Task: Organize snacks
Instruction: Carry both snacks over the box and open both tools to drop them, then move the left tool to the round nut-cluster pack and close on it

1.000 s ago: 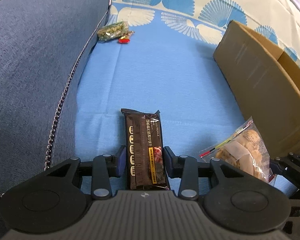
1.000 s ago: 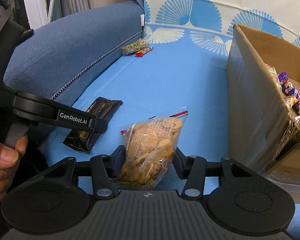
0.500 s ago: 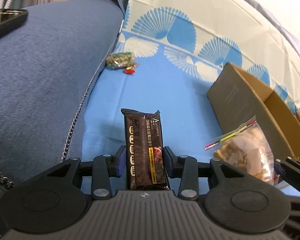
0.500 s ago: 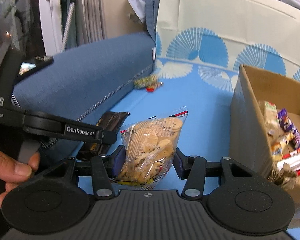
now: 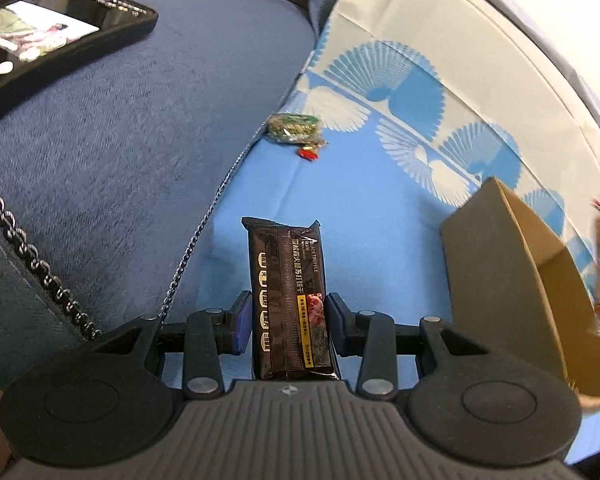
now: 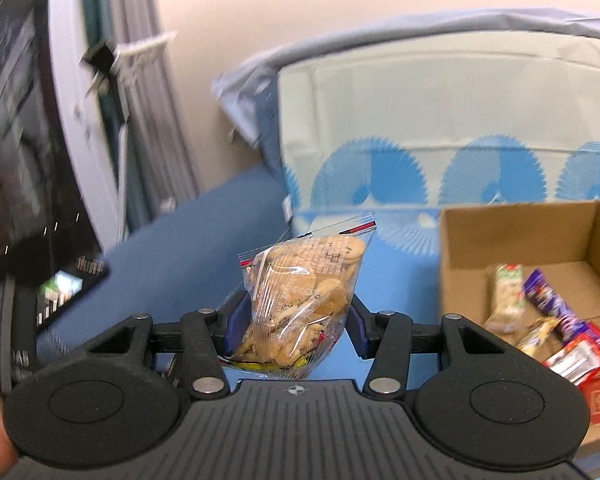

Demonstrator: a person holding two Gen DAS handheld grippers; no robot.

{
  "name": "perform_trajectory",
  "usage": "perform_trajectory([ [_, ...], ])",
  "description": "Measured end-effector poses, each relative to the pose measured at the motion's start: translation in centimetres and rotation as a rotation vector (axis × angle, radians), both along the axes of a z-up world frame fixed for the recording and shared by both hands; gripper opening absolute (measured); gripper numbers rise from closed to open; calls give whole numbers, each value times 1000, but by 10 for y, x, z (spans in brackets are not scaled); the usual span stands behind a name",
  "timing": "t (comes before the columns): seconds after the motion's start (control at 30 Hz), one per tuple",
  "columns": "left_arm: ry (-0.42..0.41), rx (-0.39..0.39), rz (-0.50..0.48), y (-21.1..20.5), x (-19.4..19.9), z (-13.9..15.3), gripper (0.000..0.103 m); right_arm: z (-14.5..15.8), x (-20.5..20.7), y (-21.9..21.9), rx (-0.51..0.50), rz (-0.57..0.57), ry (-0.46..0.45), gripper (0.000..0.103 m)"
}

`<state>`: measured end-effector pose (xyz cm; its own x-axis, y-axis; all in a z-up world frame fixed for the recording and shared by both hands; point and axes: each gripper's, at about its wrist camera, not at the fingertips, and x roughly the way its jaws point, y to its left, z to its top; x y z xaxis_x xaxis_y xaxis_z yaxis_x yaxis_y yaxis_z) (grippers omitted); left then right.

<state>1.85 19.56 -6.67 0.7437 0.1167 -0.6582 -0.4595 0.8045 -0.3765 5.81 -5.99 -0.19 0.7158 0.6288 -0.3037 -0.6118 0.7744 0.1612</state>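
From the left wrist view, the left gripper [image 5: 288, 322] pinches a dark biscuit packet [image 5: 287, 296] by its lower half, the long end sticking forward over the blue sheet [image 5: 364, 216]. The cardboard box [image 5: 512, 280] stands to the right, well apart. A green snack bag [image 5: 294, 128] and a red sweet [image 5: 308, 154] lie near the sofa arm [image 5: 140, 160], where a phone [image 5: 56, 36] rests.

From the right wrist view, the right gripper [image 6: 296, 324] squeezes a clear bag of cookies [image 6: 304, 292] at its base, held up beside the box [image 6: 516, 232].

The soft bag could slip or its cookies crack if squeezed harder. Both hands heading for the box might collide.

Only the right view shows the wrappers [image 6: 548, 320] already in the box; only the left shows the strays.
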Motion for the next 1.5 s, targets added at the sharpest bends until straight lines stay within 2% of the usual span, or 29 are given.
perform_trajectory([
  [0.1, -19, 5, 14, -10, 11, 17, 43, 10, 6, -17, 34, -67, -29, 52],
  [0.2, -55, 16, -3, -31, 30, 37, 43, 15, 19, -33, 30, -180, -19, 52],
  [0.33, -127, 32, -67, -74, 63, 68, 43, 18, 40, -58, 4, -346, 23, 52],
  [0.43, -175, 40, -129, -112, 88, 87, 43, 17, 52, -76, 12, -421, 61, 52],
  [0.73, -248, 57, -313, -205, 135, 115, 43, 4, 67, -111, 43, -542, 131, 53],
  [0.8, -249, 70, -334, -213, 134, 116, 54, 2, 69, -115, 37, -560, 146, 60],
  [0.83, -256, 80, -339, -216, 133, 116, 56, 2, 70, -115, 34, -570, 153, 66],
  [0.87, -258, 86, -338, -216, 130, 115, 58, 2, 69, -117, 34, -580, 150, 74],
  [0.9, -255, 91, -334, -214, 128, 114, 58, 2, 69, -117, 39, -585, 147, 76],
  [1.17, -190, 68, -204, -160, 109, 85, 55, 0, 69, -110, 34, -581, 156, 76],
  [1.23, -162, 71, -166, -143, 102, 75, 46, 0, 68, -103, 34, -571, 153, 76],
  [1.3, -135, 72, -130, -124, 97, 65, 30, 0, 67, -94, 32, -549, 146, 76],
  [1.37, -118, 80, -96, -107, 92, 59, 21, 1, 64, -81, 31, -520, 131, 76],
  [1.5, -94, 83, -17, -71, 88, 49, 20, 3, 56, -51, 20, -410, 81, 76],
])
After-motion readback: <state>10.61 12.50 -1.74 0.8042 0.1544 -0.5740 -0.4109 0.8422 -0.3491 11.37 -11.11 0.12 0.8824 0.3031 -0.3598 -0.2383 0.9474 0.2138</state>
